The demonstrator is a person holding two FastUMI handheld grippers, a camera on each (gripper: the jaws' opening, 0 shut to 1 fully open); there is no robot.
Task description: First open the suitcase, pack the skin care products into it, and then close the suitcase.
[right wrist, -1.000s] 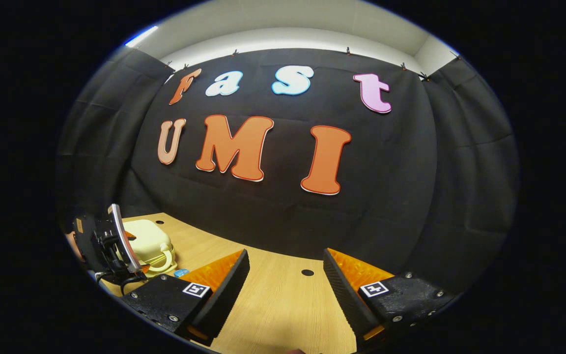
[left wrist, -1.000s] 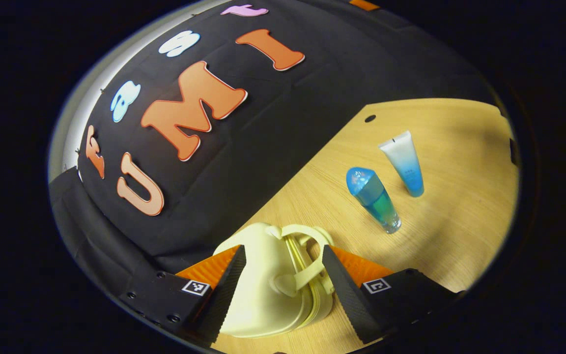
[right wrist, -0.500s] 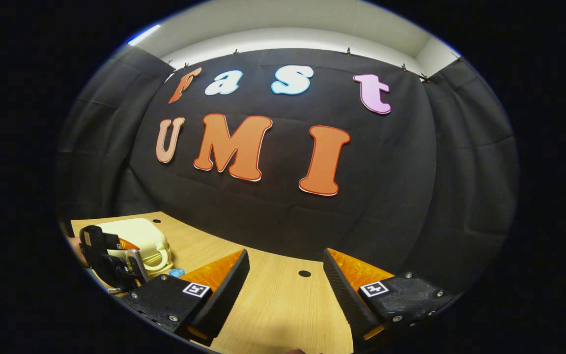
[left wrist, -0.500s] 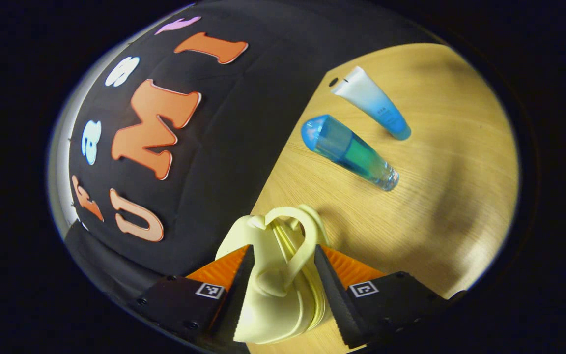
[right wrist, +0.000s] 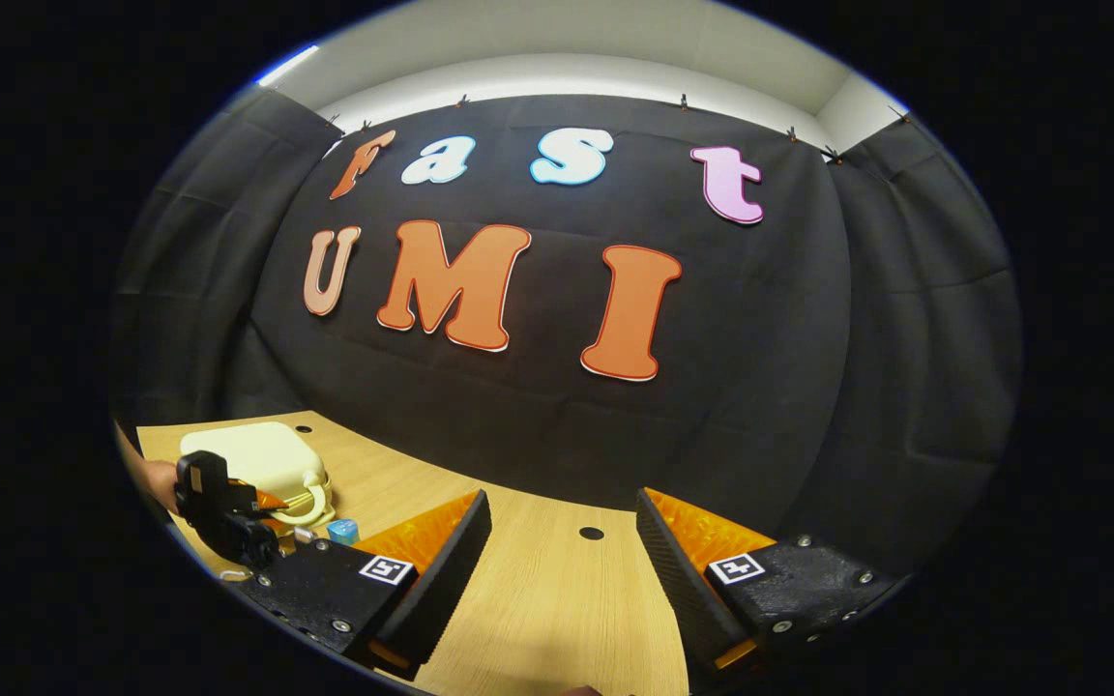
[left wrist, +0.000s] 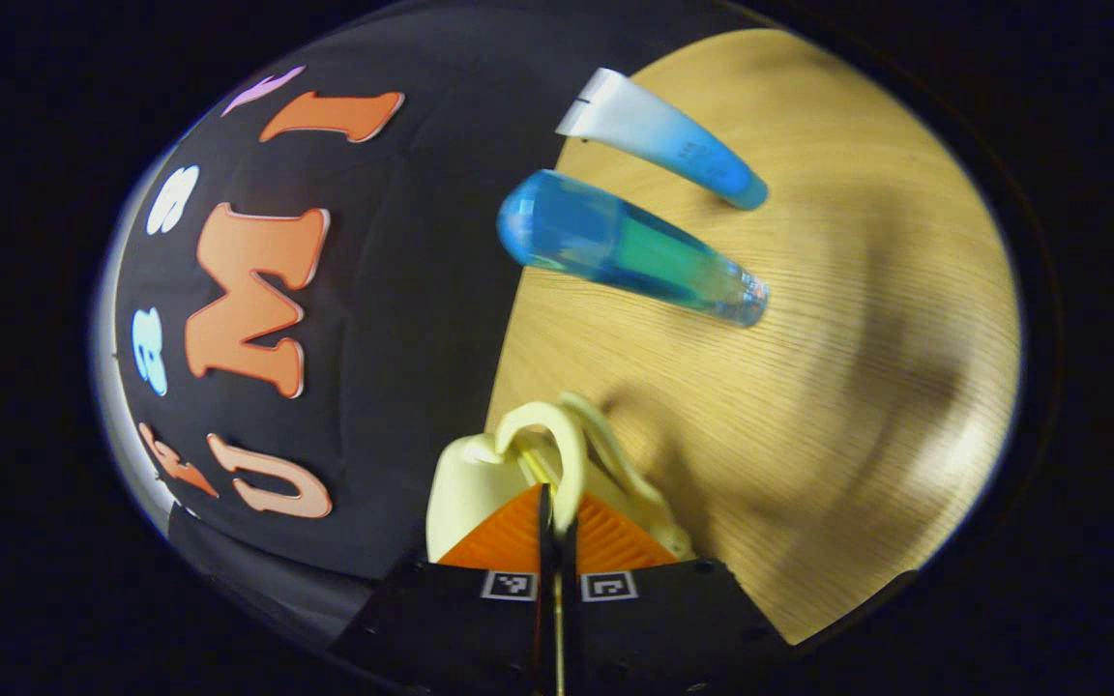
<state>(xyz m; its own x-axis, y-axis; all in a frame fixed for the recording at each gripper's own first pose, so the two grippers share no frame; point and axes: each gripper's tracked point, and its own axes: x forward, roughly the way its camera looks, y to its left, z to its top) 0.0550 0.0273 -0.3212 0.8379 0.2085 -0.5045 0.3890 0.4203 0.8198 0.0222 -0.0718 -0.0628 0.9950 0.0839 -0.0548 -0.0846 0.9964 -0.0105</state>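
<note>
Smooth matt cream plastic suitcase (left wrist: 465,483); glossy translucent blue bottle (left wrist: 630,249); soft matt tube (left wrist: 663,140); light wood-grain table (left wrist: 837,387).

The small pale-yellow plastic suitcase (left wrist: 480,478) lies closed on the wooden bench (left wrist: 837,387). Beyond it stand a blue-green transparent bottle (left wrist: 630,249) and a white-to-blue tube (left wrist: 663,138).

A light wooden table (right wrist: 557,619) with a small dark hole (right wrist: 592,533) meets the black cloth wall (right wrist: 808,387).
</note>
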